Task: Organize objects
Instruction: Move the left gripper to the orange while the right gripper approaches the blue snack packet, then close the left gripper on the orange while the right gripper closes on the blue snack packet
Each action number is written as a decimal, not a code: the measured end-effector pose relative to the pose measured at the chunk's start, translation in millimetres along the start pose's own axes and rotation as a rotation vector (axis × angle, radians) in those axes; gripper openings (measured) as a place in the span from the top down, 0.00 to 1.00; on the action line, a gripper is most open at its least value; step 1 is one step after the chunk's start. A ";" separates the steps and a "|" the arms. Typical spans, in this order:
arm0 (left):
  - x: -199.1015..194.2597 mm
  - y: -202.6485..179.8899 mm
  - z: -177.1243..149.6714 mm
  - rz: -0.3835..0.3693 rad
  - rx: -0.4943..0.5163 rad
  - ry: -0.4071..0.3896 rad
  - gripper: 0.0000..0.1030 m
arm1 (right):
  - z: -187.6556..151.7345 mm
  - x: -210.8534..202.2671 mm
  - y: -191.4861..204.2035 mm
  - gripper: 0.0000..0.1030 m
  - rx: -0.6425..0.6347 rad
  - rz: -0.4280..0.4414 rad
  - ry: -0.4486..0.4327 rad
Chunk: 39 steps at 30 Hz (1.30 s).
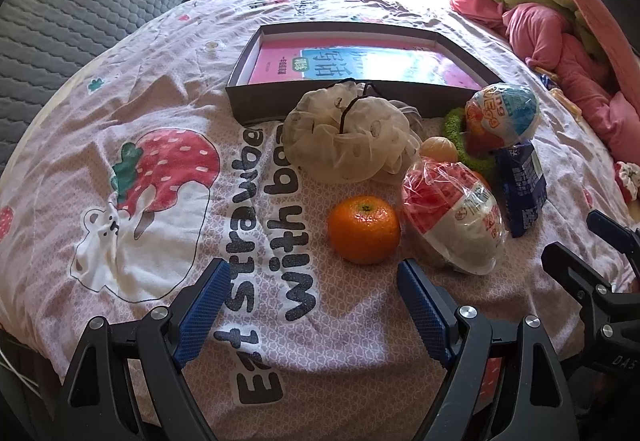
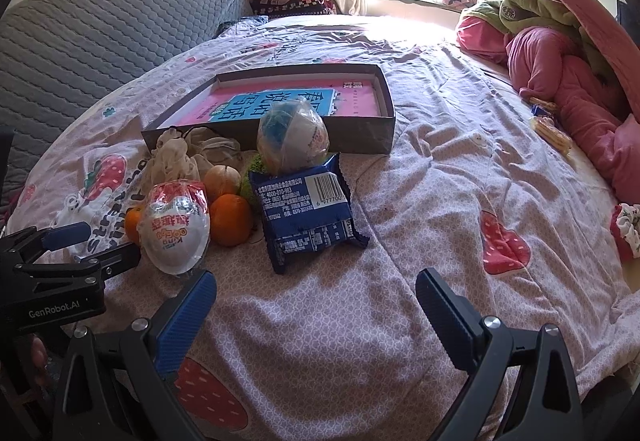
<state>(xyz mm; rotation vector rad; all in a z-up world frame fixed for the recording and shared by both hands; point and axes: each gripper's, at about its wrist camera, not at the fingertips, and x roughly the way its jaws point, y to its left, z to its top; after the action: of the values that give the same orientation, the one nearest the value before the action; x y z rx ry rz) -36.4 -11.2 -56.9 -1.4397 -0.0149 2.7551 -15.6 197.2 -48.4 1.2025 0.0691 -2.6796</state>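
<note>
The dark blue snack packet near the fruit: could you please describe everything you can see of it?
The dark blue snack packet is a glossy, crinkled plastic wrapper with crimped, serrated end seams. The side seen from the right wrist carries white print and a white barcode panel. It looks sealed and lies tilted on the bedspread, its far end propped toward the blue-and-white wrapped egg behind it. An orange sits just beside it; whether they touch is unclear. Neither gripper touches it.

Landmark: the box (image 1: 352,53) lay on the bed (image 1: 120,113).
In it: a book (image 1: 360,65).
Before it: pouch (image 1: 348,133), oranges (image 1: 364,229), eggs (image 1: 452,217), packet (image 2: 306,213).
</note>
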 end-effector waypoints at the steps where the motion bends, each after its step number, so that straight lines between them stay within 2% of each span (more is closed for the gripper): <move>1: 1.4 -0.5 0.4 0.001 0.002 0.001 0.17 | 0.2 1.5 -0.8 0.02 0.002 -0.002 0.002; 16: 20.1 -3.4 8.6 -0.013 0.009 -0.008 0.16 | 9.2 20.4 -10.6 0.02 0.022 -0.008 0.005; 27: 25.2 -5.5 10.3 0.000 0.020 -0.013 0.16 | 18.1 36.6 -7.5 0.02 -0.041 -0.036 0.019; 34: 28.3 -5.7 12.9 0.007 0.022 -0.019 0.16 | 22.9 49.8 -8.6 0.03 -0.051 -0.019 0.048; 39: 29.5 -5.7 14.3 0.013 0.020 -0.019 0.16 | 24.0 54.1 -1.5 0.09 -0.084 -0.015 0.057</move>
<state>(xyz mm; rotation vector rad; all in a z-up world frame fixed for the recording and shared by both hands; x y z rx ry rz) -64.9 -4.4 -72.9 -1.4140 0.0218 2.7705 -68.5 186.7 -72.7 1.2575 0.1990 -2.6267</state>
